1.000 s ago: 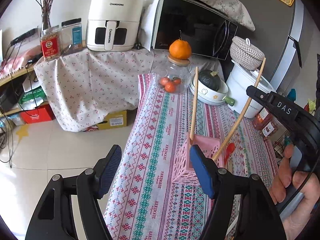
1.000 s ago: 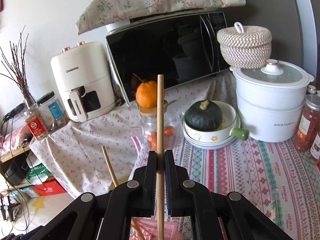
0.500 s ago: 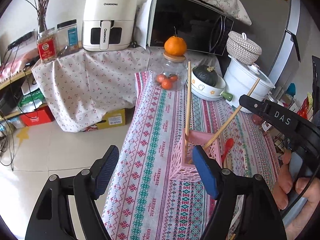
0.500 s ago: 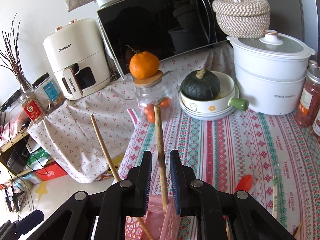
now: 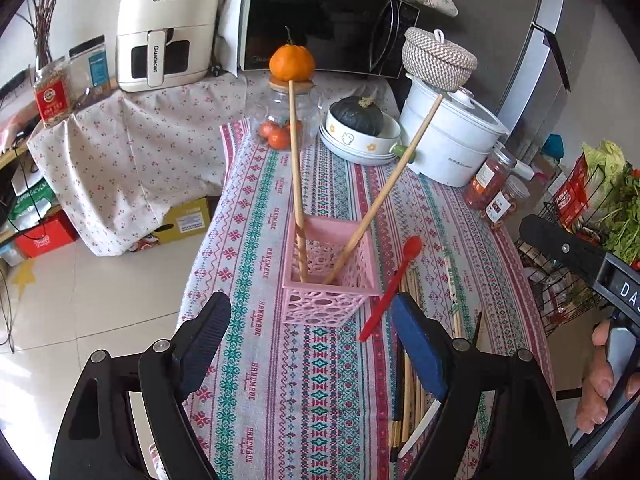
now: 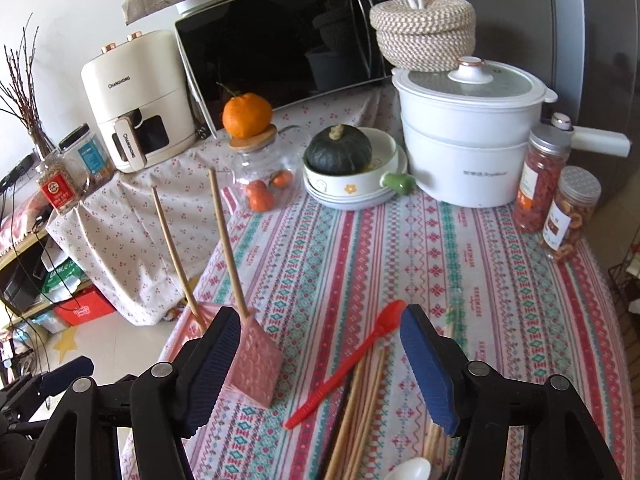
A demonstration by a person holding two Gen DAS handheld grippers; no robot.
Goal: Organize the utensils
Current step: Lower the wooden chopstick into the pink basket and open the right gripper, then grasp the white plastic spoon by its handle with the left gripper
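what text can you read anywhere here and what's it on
"CHANGHONG": air fryer body, and again down its handle.
"HANDMADE": repeated along the tablecloth.
"DA", cut off by the frame edge: right gripper body.
Print on the white pot, red-labelled jar and snack jars: too small to read.

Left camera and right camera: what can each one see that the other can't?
Only the left wrist view shows the vegetables in a wire rack and a hand holding the right gripper. Only the right wrist view shows the white spoon. Both show the pink holder with two chopsticks in it, and the red spoon.
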